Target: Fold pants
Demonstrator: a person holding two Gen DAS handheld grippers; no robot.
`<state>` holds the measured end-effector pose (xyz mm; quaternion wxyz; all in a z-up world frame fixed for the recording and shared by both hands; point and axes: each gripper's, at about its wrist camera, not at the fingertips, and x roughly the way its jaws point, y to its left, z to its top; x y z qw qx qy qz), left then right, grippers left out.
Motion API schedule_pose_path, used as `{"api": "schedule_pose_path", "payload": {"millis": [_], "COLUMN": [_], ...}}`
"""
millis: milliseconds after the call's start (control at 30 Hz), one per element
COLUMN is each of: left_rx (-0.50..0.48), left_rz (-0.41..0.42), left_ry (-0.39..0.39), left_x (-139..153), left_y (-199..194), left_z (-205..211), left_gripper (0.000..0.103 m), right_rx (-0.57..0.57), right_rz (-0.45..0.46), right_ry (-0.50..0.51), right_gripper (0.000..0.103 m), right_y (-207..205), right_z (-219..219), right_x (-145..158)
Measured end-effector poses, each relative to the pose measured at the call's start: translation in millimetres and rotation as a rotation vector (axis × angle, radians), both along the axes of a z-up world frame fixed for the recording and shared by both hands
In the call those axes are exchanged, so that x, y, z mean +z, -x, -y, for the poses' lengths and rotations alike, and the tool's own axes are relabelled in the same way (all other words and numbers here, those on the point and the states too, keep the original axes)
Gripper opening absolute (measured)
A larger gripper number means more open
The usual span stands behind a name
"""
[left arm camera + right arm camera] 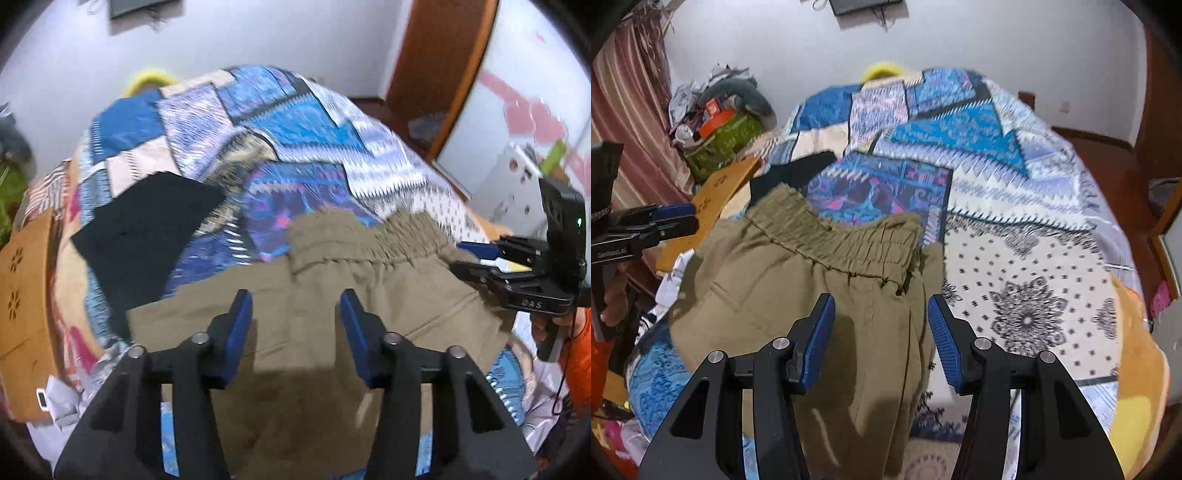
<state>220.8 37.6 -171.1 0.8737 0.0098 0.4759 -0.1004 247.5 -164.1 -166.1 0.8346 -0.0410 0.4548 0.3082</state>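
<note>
We hold both tools part-open above the olive-khaki elastic-waist cotton pants (798, 280), which lie on the blue patchwork bedspread (960, 129): left tool (295, 306) and right tool (881, 314) grip nothing.

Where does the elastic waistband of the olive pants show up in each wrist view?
Left wrist view: the waistband runs right of centre, beyond the fingertips, blurred.
Right wrist view: the waistband crosses the centre, slanting down to the right, just beyond the fingertips.
Shared landmark: the black cloth on the patchwork bedspread, left of the waistband in both.
</note>
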Motion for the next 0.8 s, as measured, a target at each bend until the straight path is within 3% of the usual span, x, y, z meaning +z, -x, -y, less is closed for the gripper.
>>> {"api": "schedule_pose_path", "payload": {"millis": [67, 233, 500, 633, 700, 733, 800], "left_rx": [-0.007, 0.016, 0.074, 0.136, 0.162, 0.175, 0.217], "left_rz": [-0.031, -0.015, -0.039, 0.022, 0.023, 0.019, -0.001], "left_ry": [-0.063, -0.102, 0.017, -0.003, -0.007, -0.012, -0.014], "left_x": [-20, -39, -15, 5, 7, 6, -2], "left_y": [-7, -10, 0, 15, 20, 21, 25], "left_z": [11, 13, -23, -46, -59, -64, -78], "left_gripper": [0.035, 0.035, 0.036, 0.037, 0.038, 0.04, 0.054], "right_rx": [0.016, 0.0, 0.005, -0.008, -0.015, -0.021, -0.033], "right_rz": [0.005, 0.033, -0.007, 0.0, 0.011, 0.014, 0.02], "right_ry": [0.039, 0.046, 0.027, 0.005, -0.008, -0.014, -0.026], "right_gripper": [0.029, 0.02, 0.021, 0.021, 0.028, 0.036, 0.051], "right_y": [0, -1, -4, -2, 1, 2, 4], "right_z": [-3, 3, 9, 17, 19, 20, 21], "right_x": [-9, -16, -4, 11, 17, 19, 19]}}
